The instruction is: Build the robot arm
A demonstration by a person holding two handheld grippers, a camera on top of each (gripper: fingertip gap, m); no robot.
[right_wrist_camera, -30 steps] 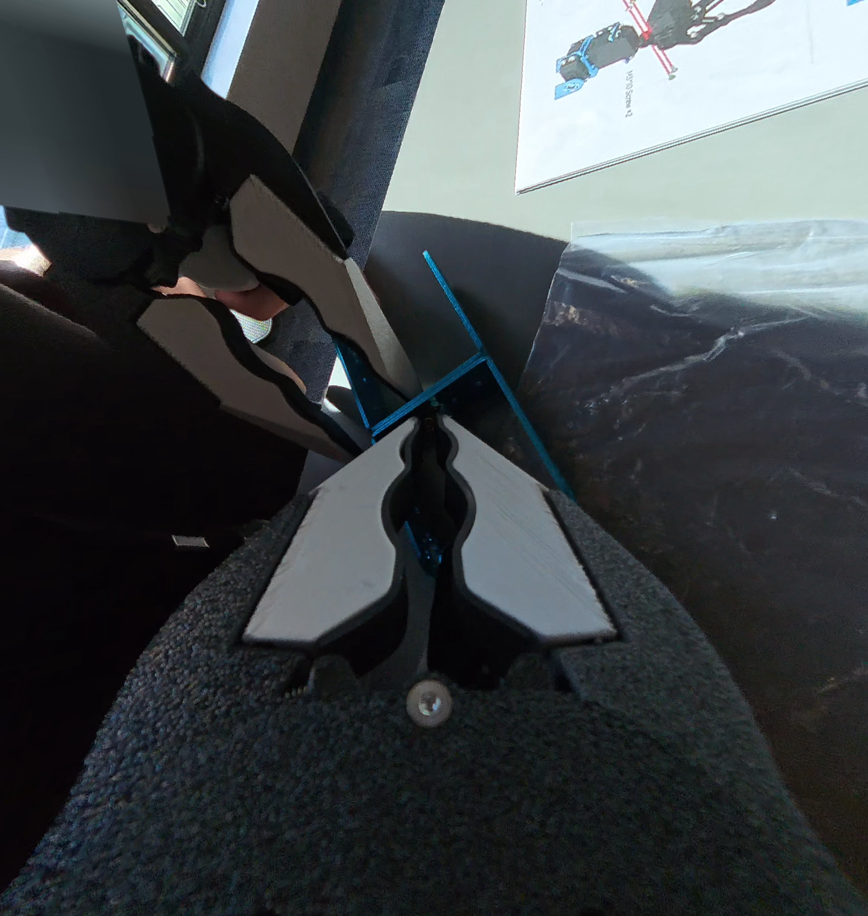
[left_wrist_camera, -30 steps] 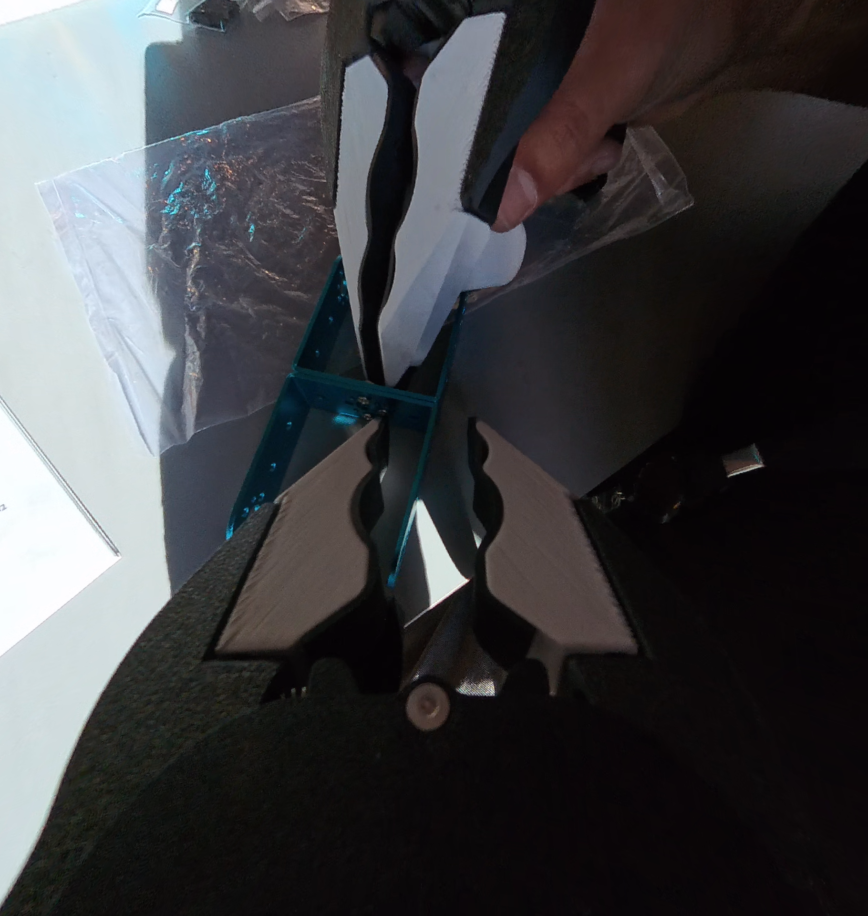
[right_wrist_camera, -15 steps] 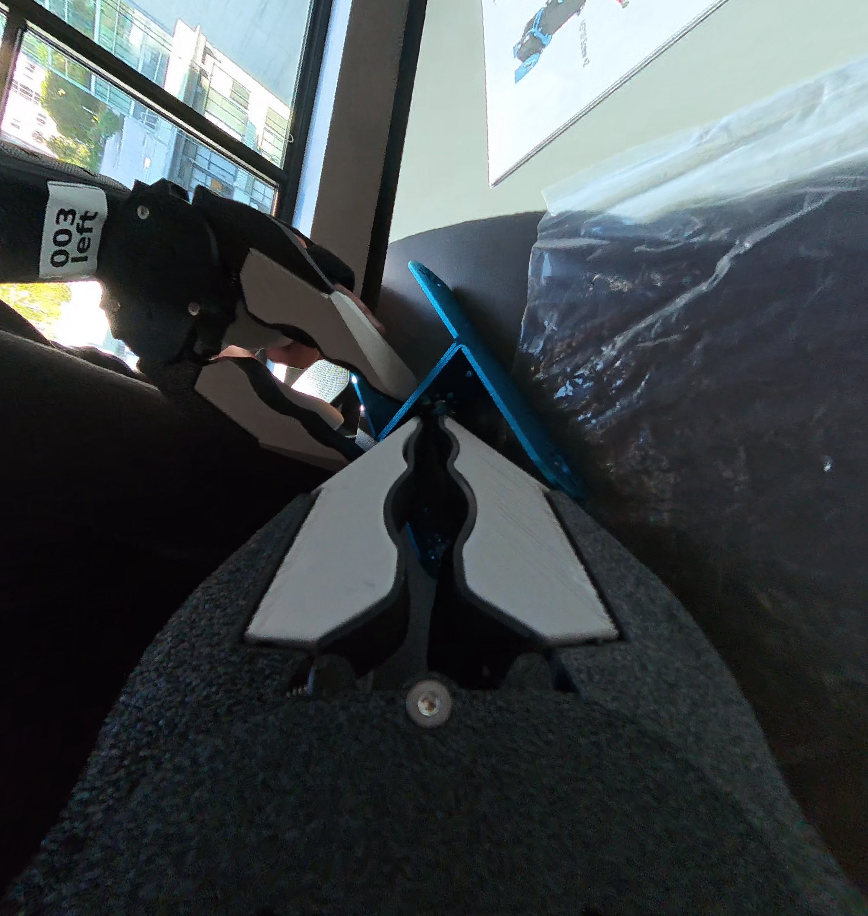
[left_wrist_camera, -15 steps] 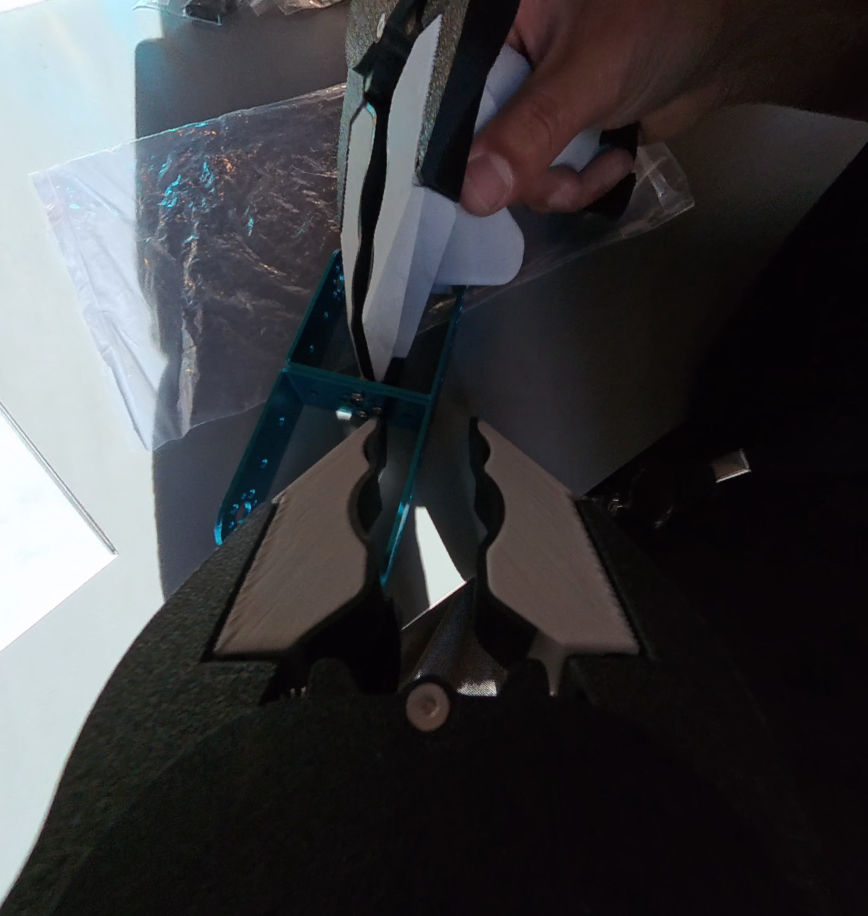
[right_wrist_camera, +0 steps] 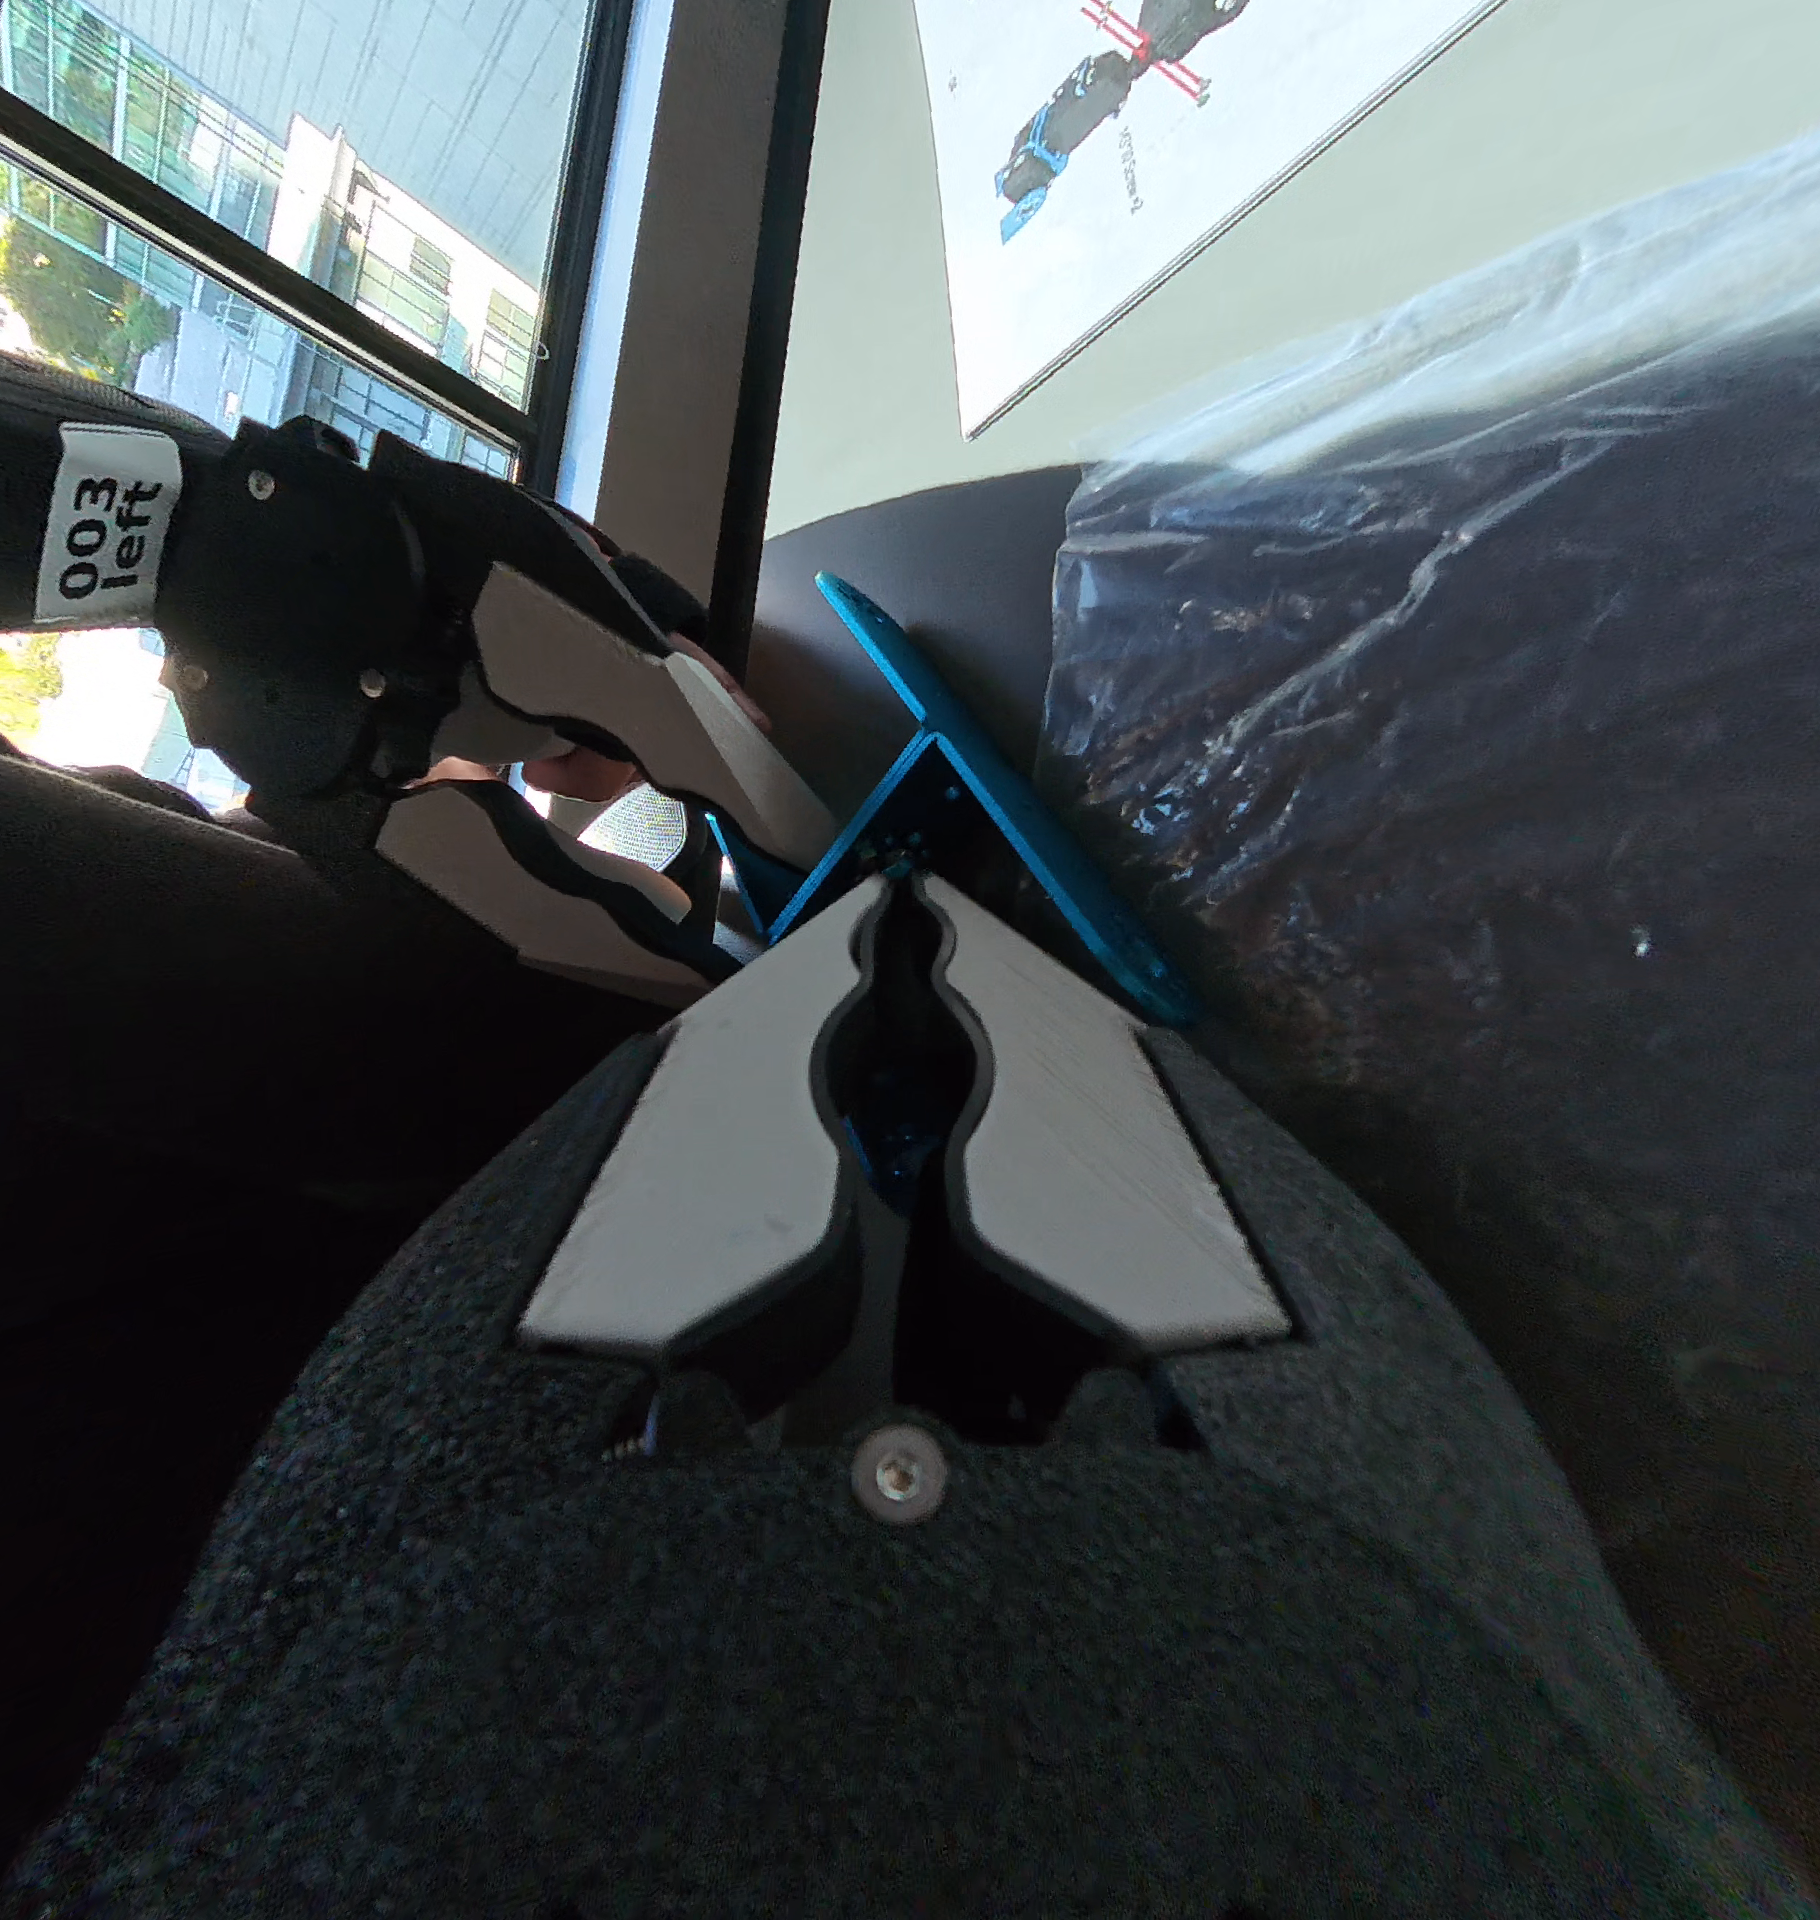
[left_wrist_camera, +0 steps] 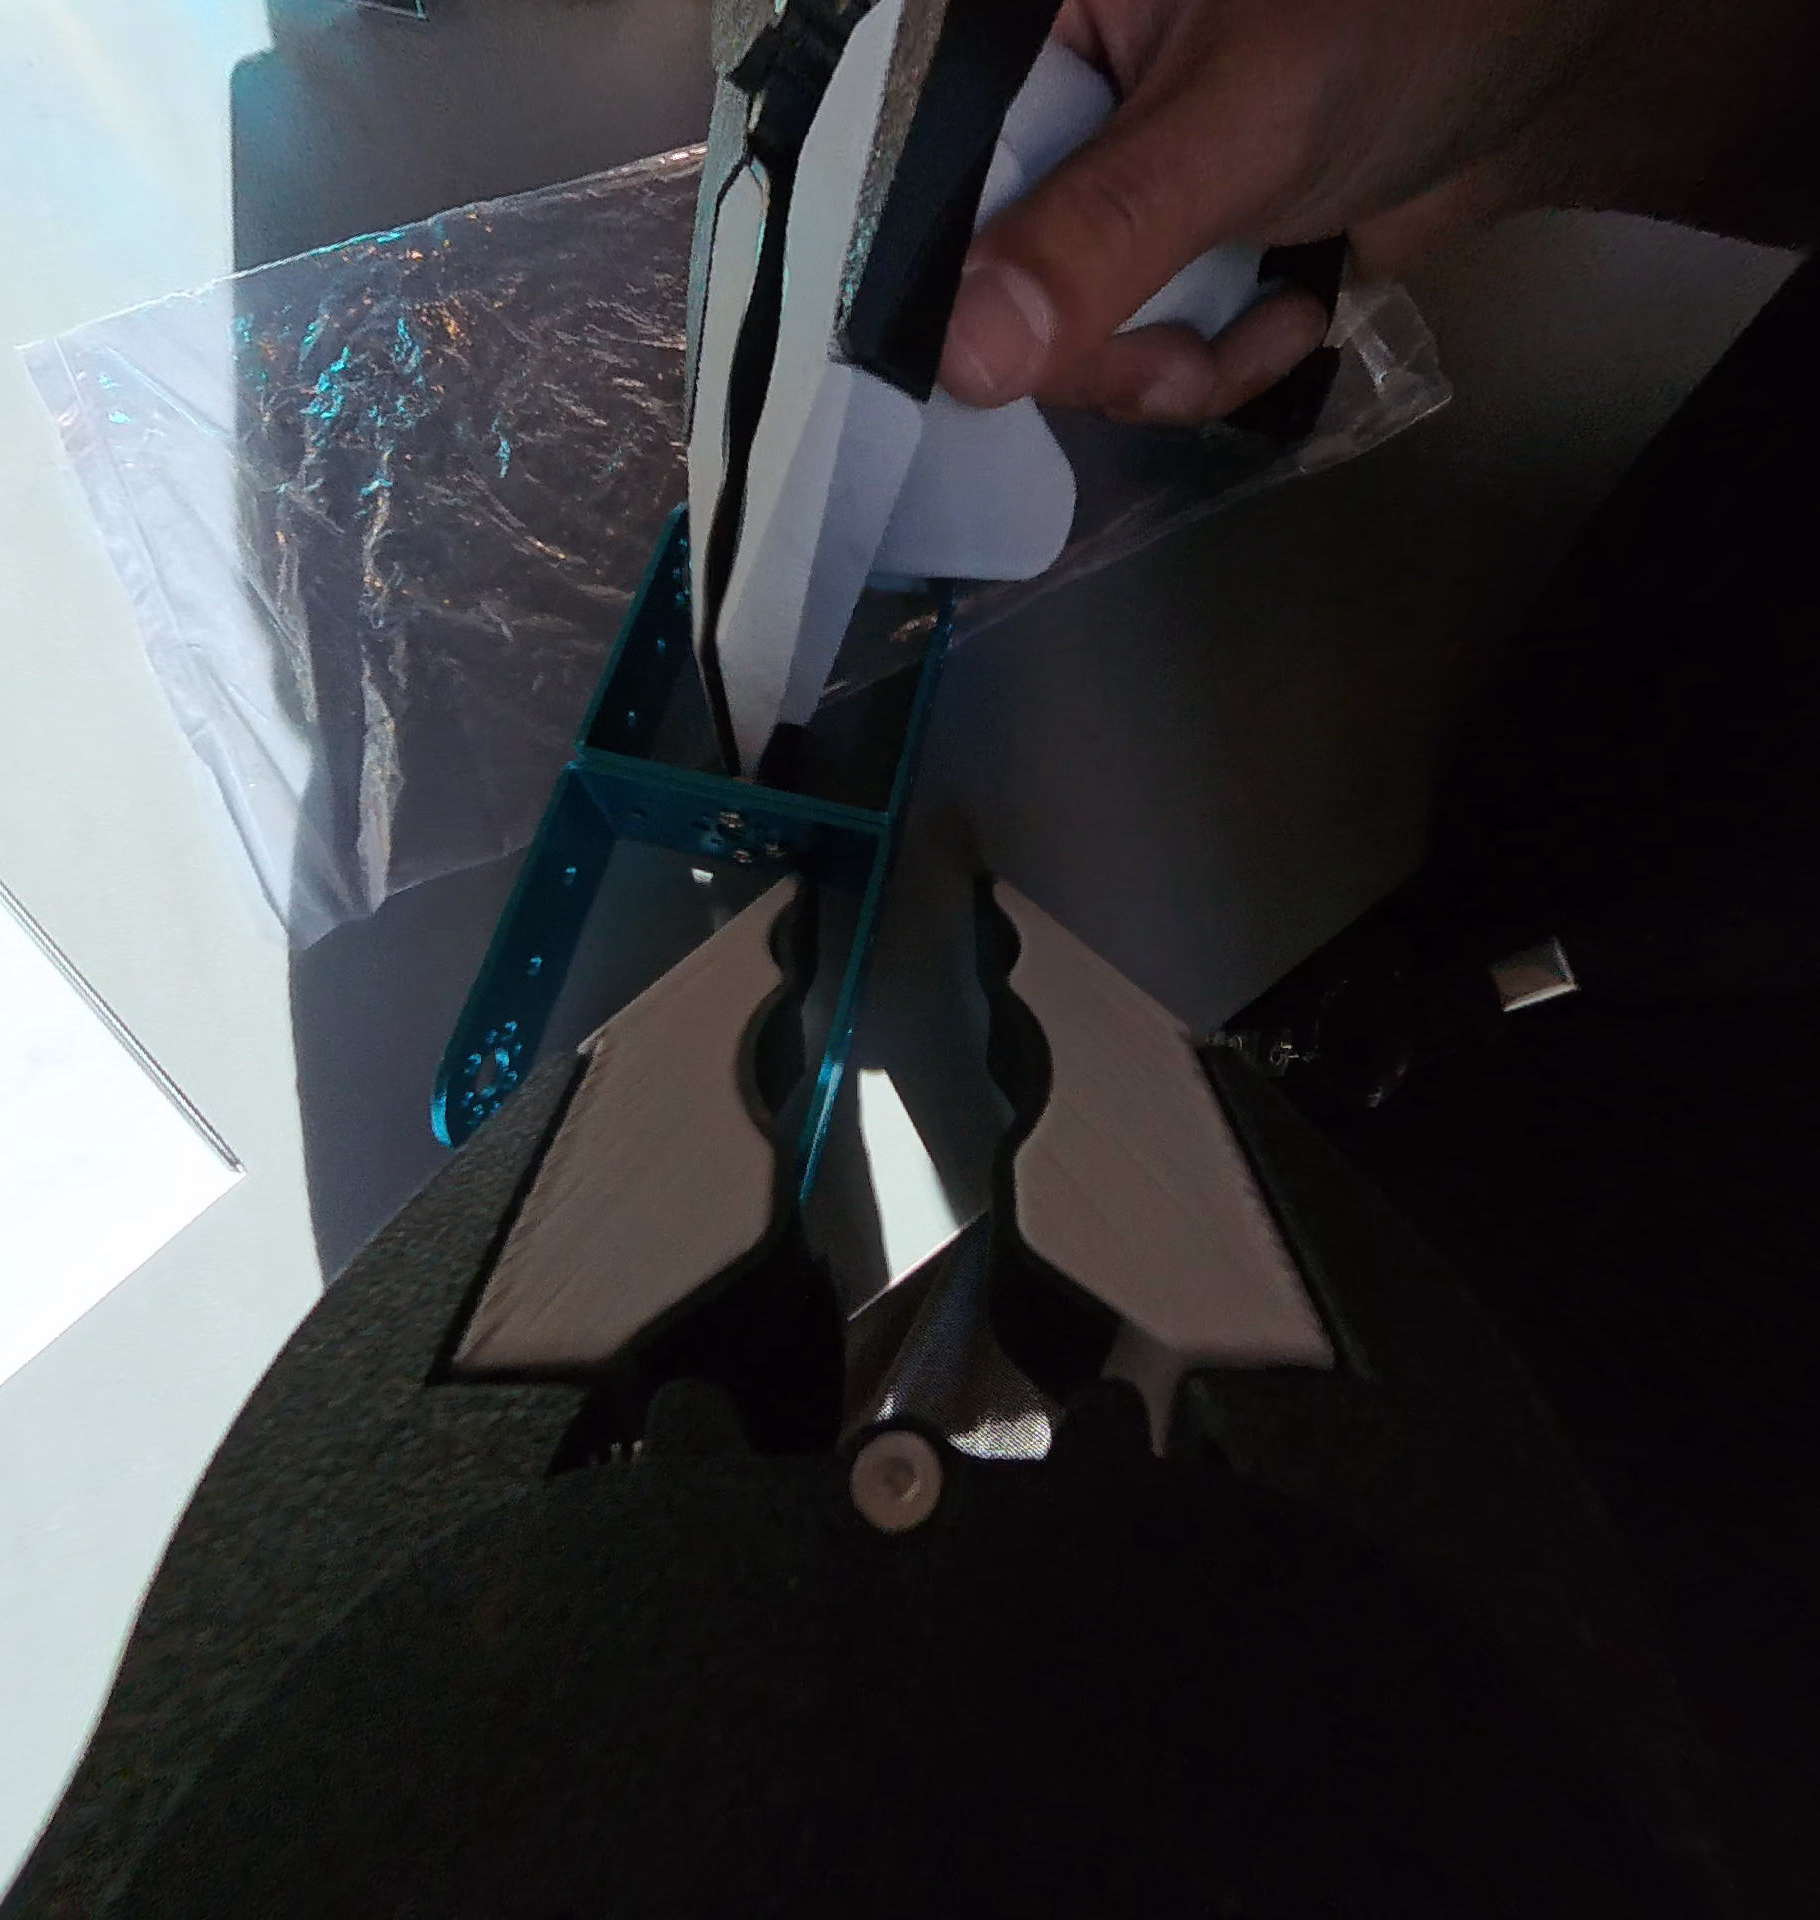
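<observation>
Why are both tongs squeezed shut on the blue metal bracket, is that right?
Not quite. Only the right tongs are shut on the blue metal bracket. The left tongs are open, with one bracket wall standing between their fingers, untouched on one side at least. The left wrist view shows the gap.

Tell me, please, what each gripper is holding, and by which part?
The right gripper is shut on the blue bracket, at its middle cross plate. The left gripper is open, straddling one side plate without clamping it.

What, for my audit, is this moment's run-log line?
left gripper: open around blue bracket wall | right gripper: shut on blue bracket
</observation>
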